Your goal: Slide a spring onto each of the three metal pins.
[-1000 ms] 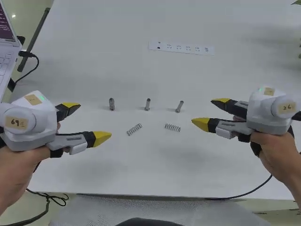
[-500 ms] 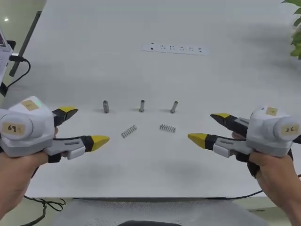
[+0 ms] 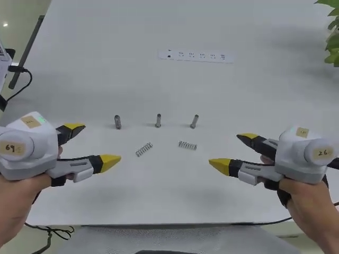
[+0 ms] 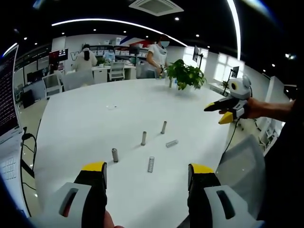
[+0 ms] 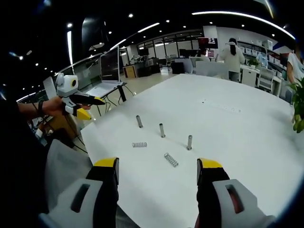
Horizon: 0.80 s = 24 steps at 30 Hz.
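Three short metal pins stand in a row on the white table: left pin [image 3: 117, 122], middle pin [image 3: 158, 120], right pin [image 3: 194, 121]. The left pin [image 4: 114, 155] looks thicker and ribbed, as if a spring sits on it. Two loose springs lie in front of the row, one [image 3: 144, 149] left of the other [image 3: 187, 145]. My left gripper [image 3: 91, 143] hovers open and empty at the front left. My right gripper [image 3: 232, 150] hovers open and empty at the front right. Both stay clear of the springs [image 5: 170, 159] [image 4: 151, 164].
A white power strip [image 3: 195, 55] lies at the back of the table. A plant [image 3: 331, 37] leans in at the far right, and a cable [image 3: 18, 79] runs off the left edge. The table's front edge [image 3: 159, 221] is close below the grippers. People stand far behind.
The camera has shifted. My right gripper has drawn back toward the front edge, away from the pins. The left gripper, pins and springs have stayed put.
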Motion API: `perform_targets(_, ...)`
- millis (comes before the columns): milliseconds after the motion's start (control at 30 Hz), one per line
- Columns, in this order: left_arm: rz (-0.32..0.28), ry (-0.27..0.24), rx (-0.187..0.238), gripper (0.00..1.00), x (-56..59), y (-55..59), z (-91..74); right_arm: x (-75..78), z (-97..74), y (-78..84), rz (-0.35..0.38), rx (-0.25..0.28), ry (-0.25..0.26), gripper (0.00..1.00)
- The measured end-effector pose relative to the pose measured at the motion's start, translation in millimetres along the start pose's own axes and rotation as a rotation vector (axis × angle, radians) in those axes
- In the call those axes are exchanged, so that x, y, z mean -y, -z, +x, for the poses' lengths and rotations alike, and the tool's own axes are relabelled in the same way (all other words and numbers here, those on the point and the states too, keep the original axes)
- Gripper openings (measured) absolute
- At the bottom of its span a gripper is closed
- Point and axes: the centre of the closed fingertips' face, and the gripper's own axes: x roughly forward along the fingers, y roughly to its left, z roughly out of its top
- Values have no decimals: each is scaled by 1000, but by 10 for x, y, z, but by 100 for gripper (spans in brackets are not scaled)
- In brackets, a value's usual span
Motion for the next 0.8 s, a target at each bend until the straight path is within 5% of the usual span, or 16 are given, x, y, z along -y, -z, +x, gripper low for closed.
perform_targets(800,2,58,-28,65,95,47,329,-23,-76,63,8,-10,7,66)
